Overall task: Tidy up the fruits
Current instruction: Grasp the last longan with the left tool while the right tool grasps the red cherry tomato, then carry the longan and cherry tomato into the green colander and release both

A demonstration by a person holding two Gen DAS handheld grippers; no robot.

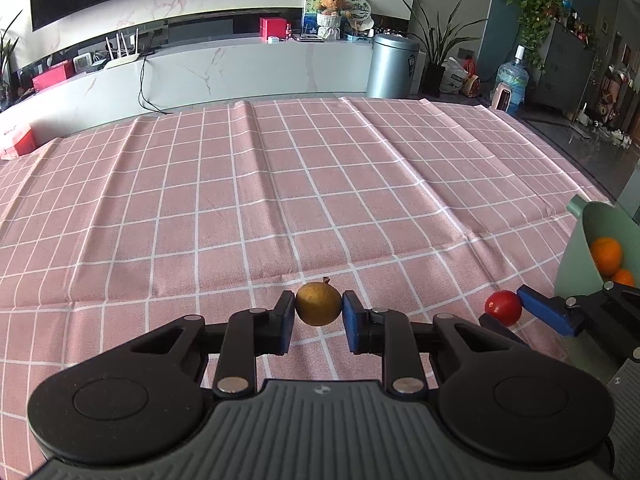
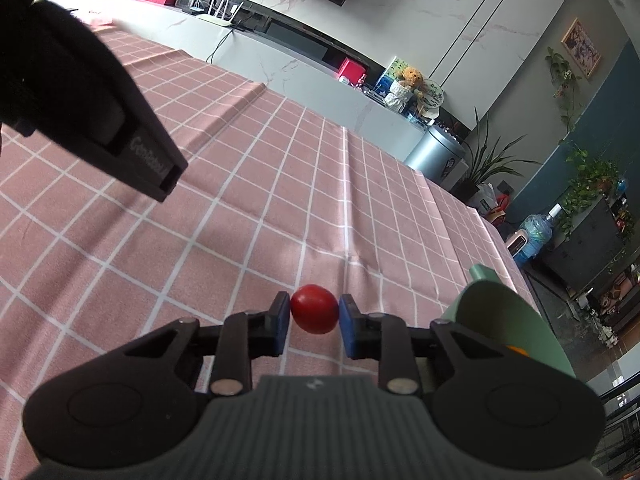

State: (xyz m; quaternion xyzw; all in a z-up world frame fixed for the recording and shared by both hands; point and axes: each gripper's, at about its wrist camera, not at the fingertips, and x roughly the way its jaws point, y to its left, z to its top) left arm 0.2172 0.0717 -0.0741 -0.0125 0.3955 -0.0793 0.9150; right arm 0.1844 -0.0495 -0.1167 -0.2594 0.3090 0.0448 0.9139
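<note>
The left wrist view sits low and close over the worktop (image 1: 280, 184), level, facing the far TV wall (image 1: 240, 12). The right wrist view is equally near but rolled, so the same wall (image 2: 400, 4) slants. Both share the checked cloth, the red fruit (image 1: 503, 308) (image 2: 314, 314) and the green container (image 1: 576, 256) (image 2: 500, 320), probably a bin, at the right edge.

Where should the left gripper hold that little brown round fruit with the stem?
Across its widest middle, pads on its two sides, as the left gripper has the brown fruit now. It is round, so the middle resists slipping, and the stem points up, clear of the pads.
</note>
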